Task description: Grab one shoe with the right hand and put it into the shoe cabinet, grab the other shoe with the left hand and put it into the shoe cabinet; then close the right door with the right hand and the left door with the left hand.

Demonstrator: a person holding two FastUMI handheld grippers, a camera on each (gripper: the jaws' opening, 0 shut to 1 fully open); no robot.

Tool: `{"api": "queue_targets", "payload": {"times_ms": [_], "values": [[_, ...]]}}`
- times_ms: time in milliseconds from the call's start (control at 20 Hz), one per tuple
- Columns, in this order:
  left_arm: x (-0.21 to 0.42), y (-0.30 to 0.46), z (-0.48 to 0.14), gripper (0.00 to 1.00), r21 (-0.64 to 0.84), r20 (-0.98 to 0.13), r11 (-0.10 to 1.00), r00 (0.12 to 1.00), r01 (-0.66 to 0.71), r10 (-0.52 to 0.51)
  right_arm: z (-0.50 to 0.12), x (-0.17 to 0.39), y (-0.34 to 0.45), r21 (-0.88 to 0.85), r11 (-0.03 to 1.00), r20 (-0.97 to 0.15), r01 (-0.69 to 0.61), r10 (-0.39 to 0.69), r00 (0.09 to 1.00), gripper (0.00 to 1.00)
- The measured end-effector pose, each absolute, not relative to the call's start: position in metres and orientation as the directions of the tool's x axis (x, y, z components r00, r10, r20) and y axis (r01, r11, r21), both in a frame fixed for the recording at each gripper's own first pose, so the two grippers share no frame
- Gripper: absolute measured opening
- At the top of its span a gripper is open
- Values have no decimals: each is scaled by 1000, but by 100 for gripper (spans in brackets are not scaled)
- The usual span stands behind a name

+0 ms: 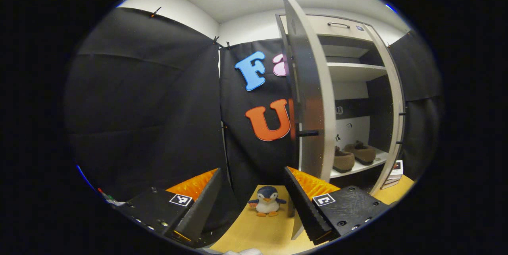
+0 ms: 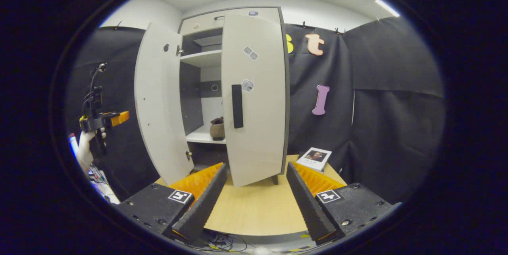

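Both tongs stood with their fingers spread apart and nothing between them. Left gripper [image 1: 254,203] hung above the wooden tabletop [image 1: 262,231], facing the edge of the cabinet's left door [image 1: 311,100], which stood swung wide open. Right gripper [image 2: 254,199] hovered over the near edge of the same table [image 2: 254,211], squarely in front of the right door [image 2: 256,96], which was almost closed.

From the left gripper view, the two brown shoes [image 1: 353,155] sat side by side on the lower shelf [image 1: 357,166] of the shoe cabinet [image 1: 349,88], toes toward the far wall. From the right gripper view, one shoe [image 2: 217,128] peeked through the gap between the doors, on the shelf just left of the right door's dark handle [image 2: 237,106].

A plush penguin [image 1: 266,201] stood on the table near the foot of the left door, seen between the left gripper's fingers. A booklet [image 1: 395,171] leaned at the cabinet's right foot there, while the right gripper view had a booklet [image 2: 314,159] lying flat on the table right of the cabinet.

Far left in the right gripper view, a gloved hand [image 2: 88,145] held the left gripper [image 2: 104,120] up, well apart from the open left door [image 2: 158,104].
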State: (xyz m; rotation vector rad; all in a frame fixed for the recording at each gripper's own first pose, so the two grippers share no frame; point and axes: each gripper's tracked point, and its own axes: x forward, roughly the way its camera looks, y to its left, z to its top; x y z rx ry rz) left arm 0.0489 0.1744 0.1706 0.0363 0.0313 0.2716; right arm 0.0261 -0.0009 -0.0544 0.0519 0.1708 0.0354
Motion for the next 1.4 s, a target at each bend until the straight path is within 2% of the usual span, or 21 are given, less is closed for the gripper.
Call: {"api": "queue_targets", "payload": {"times_ms": [250, 300, 350, 600, 800, 1400], "values": [[85, 187, 165, 94, 31, -53, 960, 959, -278, 279, -62, 10, -16, 50, 999, -191, 9, 0, 982, 99], [91, 186, 163, 91, 29, -63, 962, 960, -273, 274, -62, 9, -19, 50, 999, -194, 14, -4, 981, 99], [93, 185, 164, 94, 24, -55, 961, 960, -275, 276, -62, 8, -22, 52, 999, -194, 18, -8, 981, 99], [93, 176, 165, 93, -7, -41, 968, 967, -250, 250, -62, 8, -22, 75, 997, -200, 14, 1, 980, 99], [90, 170, 168, 89, 32, -29, 964, 963, -266, 267, -58, 6, -21, 63, 998, -187, 0, 12, 982, 99], [96, 101, 168, 89, 39, -37, 988, 987, -152, 154, -61, -1, -36, 73, 997, -190, 13, 2, 982, 99]]}}
